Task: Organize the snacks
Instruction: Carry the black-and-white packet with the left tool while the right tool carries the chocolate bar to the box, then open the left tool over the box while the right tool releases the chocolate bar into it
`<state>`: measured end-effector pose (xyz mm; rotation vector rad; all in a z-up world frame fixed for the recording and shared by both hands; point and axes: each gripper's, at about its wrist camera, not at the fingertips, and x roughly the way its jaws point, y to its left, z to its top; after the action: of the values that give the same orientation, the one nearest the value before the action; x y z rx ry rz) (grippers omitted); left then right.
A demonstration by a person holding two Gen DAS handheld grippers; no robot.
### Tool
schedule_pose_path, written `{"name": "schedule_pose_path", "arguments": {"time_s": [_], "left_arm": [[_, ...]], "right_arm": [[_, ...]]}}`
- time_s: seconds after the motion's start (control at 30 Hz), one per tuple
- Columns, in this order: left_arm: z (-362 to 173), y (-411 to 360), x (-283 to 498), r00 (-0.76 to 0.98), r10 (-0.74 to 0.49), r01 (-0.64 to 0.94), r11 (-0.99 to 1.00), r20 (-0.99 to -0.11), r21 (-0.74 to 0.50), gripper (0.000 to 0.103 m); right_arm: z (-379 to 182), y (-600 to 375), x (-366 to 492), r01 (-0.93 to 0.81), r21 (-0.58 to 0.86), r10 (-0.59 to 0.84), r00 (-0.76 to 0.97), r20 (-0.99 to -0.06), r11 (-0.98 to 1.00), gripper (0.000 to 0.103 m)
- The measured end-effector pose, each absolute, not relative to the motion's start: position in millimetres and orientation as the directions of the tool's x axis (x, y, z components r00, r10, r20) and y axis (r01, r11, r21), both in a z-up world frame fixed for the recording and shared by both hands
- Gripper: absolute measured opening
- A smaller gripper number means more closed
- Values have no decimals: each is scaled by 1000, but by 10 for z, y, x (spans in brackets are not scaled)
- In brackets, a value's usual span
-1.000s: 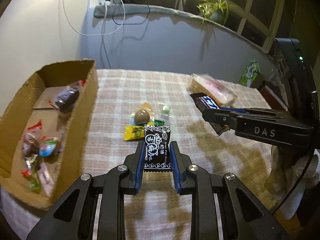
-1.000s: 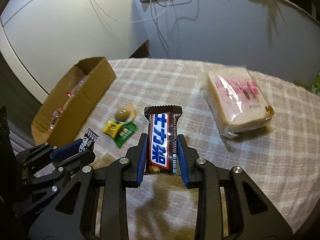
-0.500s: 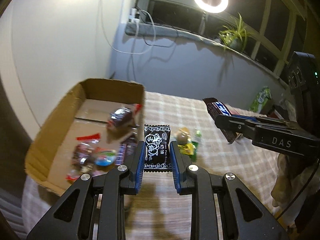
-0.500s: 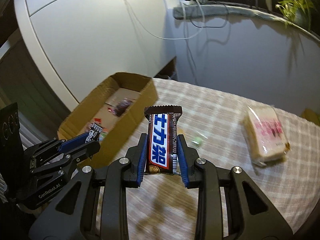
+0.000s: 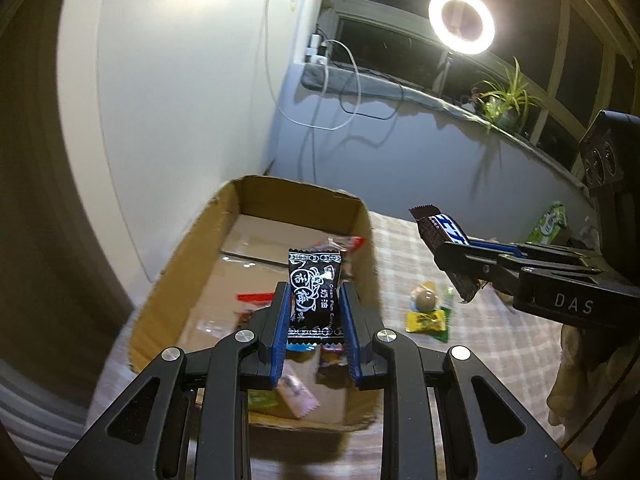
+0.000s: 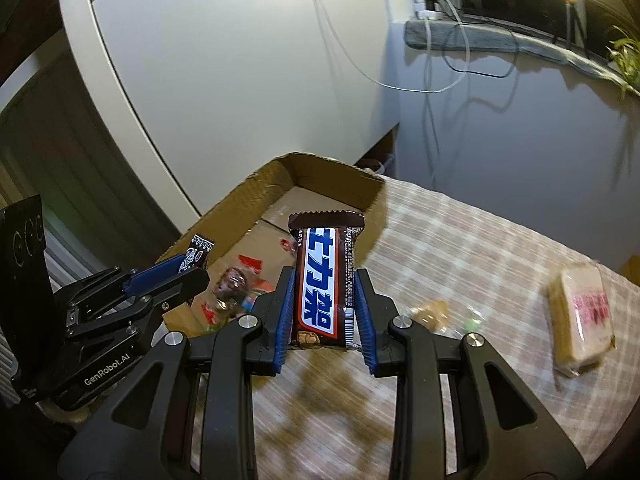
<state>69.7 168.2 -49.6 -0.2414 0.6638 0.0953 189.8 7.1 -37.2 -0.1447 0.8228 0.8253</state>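
Both pairs of jaws are clamped on snacks: the left gripper [image 5: 315, 316] holds a black plum candy [image 5: 314, 294] at frame centre above the cardboard box [image 5: 188, 256], while the right gripper [image 6: 325, 306] pinches a brown chocolate bar [image 6: 325, 280] just short of the box rim. Delivery appears to be the step in hand; next, each jaw likely needs to part over the box. Outside it, one wrapped bread slice [image 6: 582, 316] lies at right, and roughly three small sweets [image 5: 428, 312] sit on the checked tablecloth [image 6: 460, 248].
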Motion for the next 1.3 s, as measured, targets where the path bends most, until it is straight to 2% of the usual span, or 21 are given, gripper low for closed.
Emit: {"name": "schedule_pose_path", "arguments": {"time_s": [0.57, 1.13, 1.2, 1.27, 1.3], "left_arm": [[-616, 2027, 820, 767, 52, -229, 953, -640, -197, 23], [-668, 2118, 876, 754, 66, -255, 946, -654, -199, 23], [-670, 2122, 879, 752, 68, -258, 946, -655, -198, 26], [-671, 2120, 890, 751, 71, -261, 945, -656, -196, 43], [-667, 2120, 882, 753, 75, -263, 945, -653, -195, 47]], "right_arm": [[-530, 747, 1991, -749, 188, 599, 324, -732, 635, 30], [-674, 913, 2135, -745, 198, 583, 297, -756, 637, 30], [-665, 910, 2144, -743, 199, 584, 300, -754, 639, 30], [-653, 909, 2149, -743, 203, 586, 298, -753, 638, 34], [-645, 909, 2146, -743, 203, 587, 298, -753, 638, 49]]}}
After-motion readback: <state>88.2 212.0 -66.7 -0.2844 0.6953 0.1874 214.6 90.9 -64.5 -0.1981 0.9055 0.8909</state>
